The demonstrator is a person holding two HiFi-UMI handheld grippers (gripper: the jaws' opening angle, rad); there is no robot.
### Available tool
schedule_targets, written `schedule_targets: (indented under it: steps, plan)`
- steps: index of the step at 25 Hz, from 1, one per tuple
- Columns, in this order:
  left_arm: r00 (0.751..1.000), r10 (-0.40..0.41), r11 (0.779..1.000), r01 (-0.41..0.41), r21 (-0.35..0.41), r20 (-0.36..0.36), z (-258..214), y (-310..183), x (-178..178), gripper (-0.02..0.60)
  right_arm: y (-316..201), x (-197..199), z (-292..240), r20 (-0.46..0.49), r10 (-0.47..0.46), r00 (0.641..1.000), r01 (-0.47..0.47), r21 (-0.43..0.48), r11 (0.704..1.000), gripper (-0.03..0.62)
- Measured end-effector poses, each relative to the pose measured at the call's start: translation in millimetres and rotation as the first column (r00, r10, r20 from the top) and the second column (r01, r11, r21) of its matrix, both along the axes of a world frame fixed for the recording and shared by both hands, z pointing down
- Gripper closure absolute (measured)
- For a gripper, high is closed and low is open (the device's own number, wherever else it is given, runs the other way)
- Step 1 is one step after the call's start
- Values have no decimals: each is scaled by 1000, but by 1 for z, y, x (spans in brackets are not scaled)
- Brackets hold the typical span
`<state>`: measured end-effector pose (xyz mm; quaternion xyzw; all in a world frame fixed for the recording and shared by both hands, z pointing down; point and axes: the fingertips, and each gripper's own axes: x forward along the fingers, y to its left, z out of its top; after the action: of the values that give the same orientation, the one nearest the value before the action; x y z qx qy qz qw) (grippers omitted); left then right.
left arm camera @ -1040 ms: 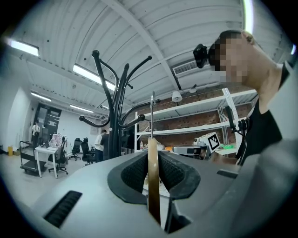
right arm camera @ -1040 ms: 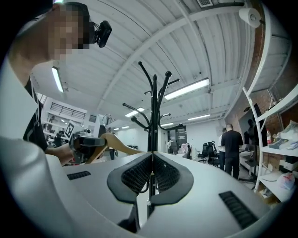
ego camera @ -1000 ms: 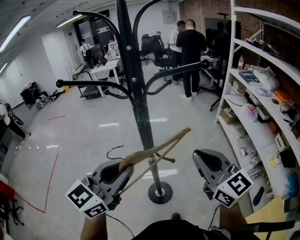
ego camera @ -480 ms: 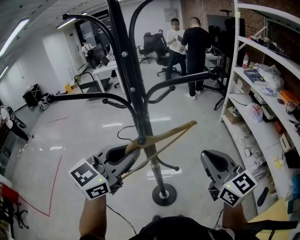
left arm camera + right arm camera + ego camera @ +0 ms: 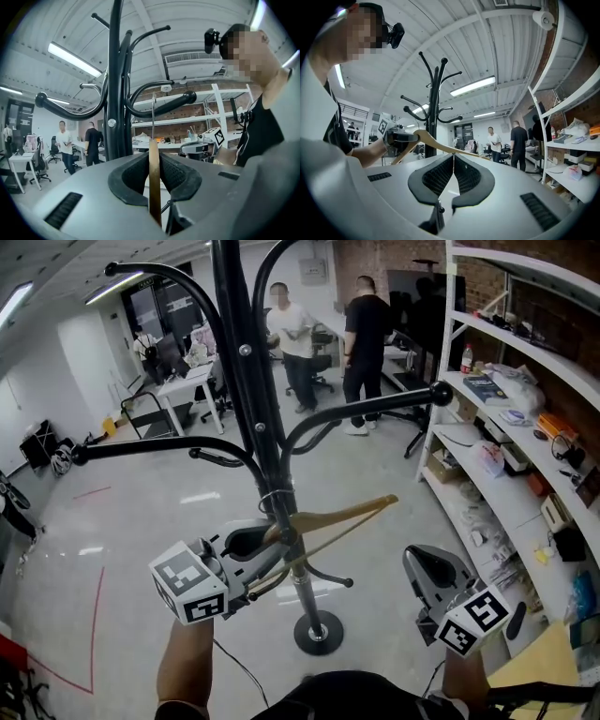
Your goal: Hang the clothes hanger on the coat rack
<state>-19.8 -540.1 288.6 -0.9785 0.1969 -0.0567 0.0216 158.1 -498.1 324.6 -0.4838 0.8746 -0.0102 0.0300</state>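
Note:
The black coat rack (image 5: 246,381) stands right in front of me, its curved arms (image 5: 375,409) spreading left and right. My left gripper (image 5: 270,542) is shut on the wooden clothes hanger (image 5: 342,518), close against the pole. The hanger's wire hook (image 5: 270,499) sits at the pole under the lower arms; I cannot tell if it rests on one. In the left gripper view the hanger (image 5: 153,183) stands edge-on between the left gripper's (image 5: 153,157) pads, with the pole (image 5: 115,93) just beyond. My right gripper (image 5: 420,559) hangs low at the right, shut and holding nothing. The right gripper view shows my right gripper (image 5: 453,158) with its pads touching.
A white shelving unit (image 5: 525,409) full of small items runs along the right side. Two people (image 5: 292,334) stand talking at the back, near desks and office chairs (image 5: 178,381). The rack's round base (image 5: 319,632) rests on the glossy floor by my feet.
The left gripper has carried the hanger right and forward to the pole, so its hook now sits at the pole instead of left of it. The right gripper has barely shifted.

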Motion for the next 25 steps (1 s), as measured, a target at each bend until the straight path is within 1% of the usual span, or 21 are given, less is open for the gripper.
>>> schedule_targets:
  steps: [4,9,17,25]
  plan:
    - [998,63,998,-63,-19,14,8,1,7,529,1,4,6,-12,31,999,-31,-12,999,586]
    - [995,92,995,-91,-28,26,12,-1,9,529,-2,7,11,1,55,998,-55,-28,998,586]
    - [994,99,994,-97,-48,45,22,-7,7,529,-5,0,17,1,48,999,-48,-41,998,586]
    - [994,109,991,-108,-81,11,27,-6,5,529,-7,-1,19,3,44,999,-43,-48,998,586]
